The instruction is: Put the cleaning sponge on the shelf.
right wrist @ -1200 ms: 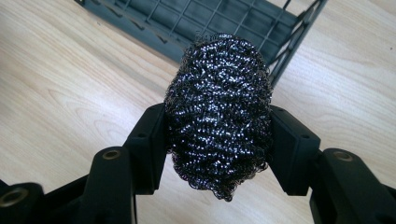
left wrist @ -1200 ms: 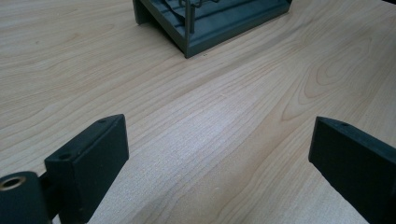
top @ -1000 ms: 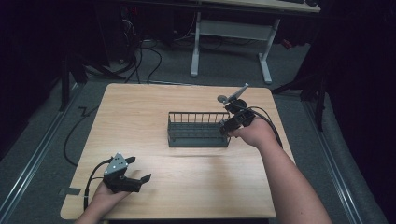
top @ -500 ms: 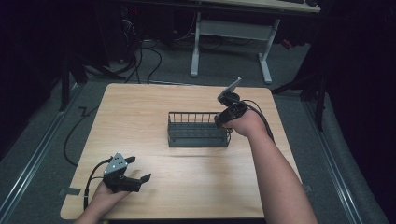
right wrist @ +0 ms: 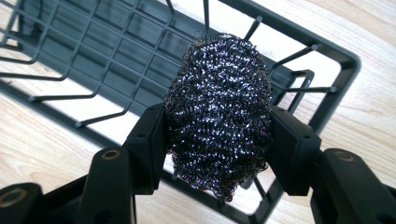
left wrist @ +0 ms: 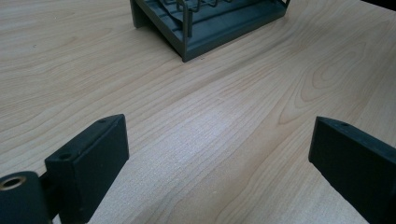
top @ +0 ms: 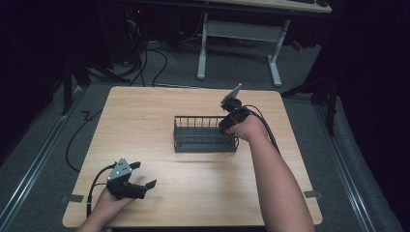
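Dark room all round, cables on the floor, and a pale wooden table (top: 145,121) sat bare and smooth. Between the right gripper (right wrist: 217,140) jaws, squeezed at its middle, was a steel-wool scourer (right wrist: 218,112), probably light, springy, snaggy, hanging above the wire rack (right wrist: 84,56). Left gripper (left wrist: 219,158) rested wide apart, holding nothing.
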`<state>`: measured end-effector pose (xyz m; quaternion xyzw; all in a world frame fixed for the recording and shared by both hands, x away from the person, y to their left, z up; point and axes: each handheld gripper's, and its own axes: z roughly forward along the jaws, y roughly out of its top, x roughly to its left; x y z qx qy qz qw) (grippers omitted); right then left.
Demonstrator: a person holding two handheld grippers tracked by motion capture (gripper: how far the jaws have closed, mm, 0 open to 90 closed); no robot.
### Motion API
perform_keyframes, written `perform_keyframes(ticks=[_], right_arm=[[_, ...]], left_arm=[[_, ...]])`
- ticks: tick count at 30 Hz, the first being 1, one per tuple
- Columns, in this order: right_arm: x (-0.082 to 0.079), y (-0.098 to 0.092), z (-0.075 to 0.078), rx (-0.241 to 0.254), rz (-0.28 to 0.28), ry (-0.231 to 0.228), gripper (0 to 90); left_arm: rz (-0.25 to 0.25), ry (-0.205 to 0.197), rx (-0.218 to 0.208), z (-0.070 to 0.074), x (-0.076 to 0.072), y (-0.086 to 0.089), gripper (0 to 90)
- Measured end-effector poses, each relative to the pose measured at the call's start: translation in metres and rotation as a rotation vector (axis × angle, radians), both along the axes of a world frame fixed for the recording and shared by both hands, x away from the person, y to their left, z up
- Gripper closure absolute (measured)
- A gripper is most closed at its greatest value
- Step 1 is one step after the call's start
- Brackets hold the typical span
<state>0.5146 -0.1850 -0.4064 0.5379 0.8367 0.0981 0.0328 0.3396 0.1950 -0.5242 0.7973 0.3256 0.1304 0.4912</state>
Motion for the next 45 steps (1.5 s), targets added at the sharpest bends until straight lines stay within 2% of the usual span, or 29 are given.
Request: perform_keyframes(ticks=[1, 5, 9, 10, 15, 17, 24, 28, 35, 39, 43, 45], right_arm=[[0.001, 0.000, -0.003, 0.000, -0.018, 0.008, 44.0], [0.002, 0.002, -0.012, -0.010, -0.023, 0.026, 43.6], [0.002, 0.005, -0.020, -0.032, 0.000, 0.040, 43.2], [0.002, 0.007, -0.021, -0.034, -0.013, 0.043, 43.1], [0.002, 0.008, -0.024, -0.020, -0.005, 0.036, 42.0], [0.002, 0.008, -0.023, -0.012, -0.005, 0.031, 37.4], [-0.003, 0.006, -0.007, 0.000, -0.016, -0.004, 31.2], [-0.008, 0.001, 0.004, 0.029, -0.032, -0.029, 31.0], [-0.018, -0.005, 0.021, 0.034, -0.030, -0.060, 31.0], [-0.023, -0.009, 0.026, 0.044, -0.037, -0.077, 30.8], [-0.030, -0.014, 0.026, 0.079, -0.041, -0.073, 30.5], [-0.034, -0.016, 0.024, 0.079, -0.038, -0.077, 30.4]], left_arm=[[0.002, -0.001, -0.001, 0.000, 0.000, 0.000, 5.6], [0.002, -0.003, -0.002, 0.000, 0.000, 0.000, 5.6], [0.002, -0.004, -0.003, 0.000, 0.000, 0.000, 5.6], [0.002, -0.003, -0.003, 0.000, 0.000, 0.000, 5.6], [0.002, -0.004, -0.005, 0.000, 0.000, 0.000, 5.6], [0.000, -0.004, -0.004, 0.000, 0.000, 0.000, 5.6], [0.000, -0.004, -0.006, 0.001, 0.000, 0.000, 5.6], [0.000, -0.004, -0.006, 0.001, 0.000, 0.000, 5.6], [-0.002, -0.002, 0.000, 0.000, 0.001, 0.000, 5.6], [-0.003, -0.001, 0.002, 0.000, 0.001, 0.000, 5.6], [-0.005, -0.002, 0.005, 0.000, 0.001, -0.001, 5.6], [-0.005, -0.002, 0.006, 0.000, 0.001, -0.001, 5.6]])
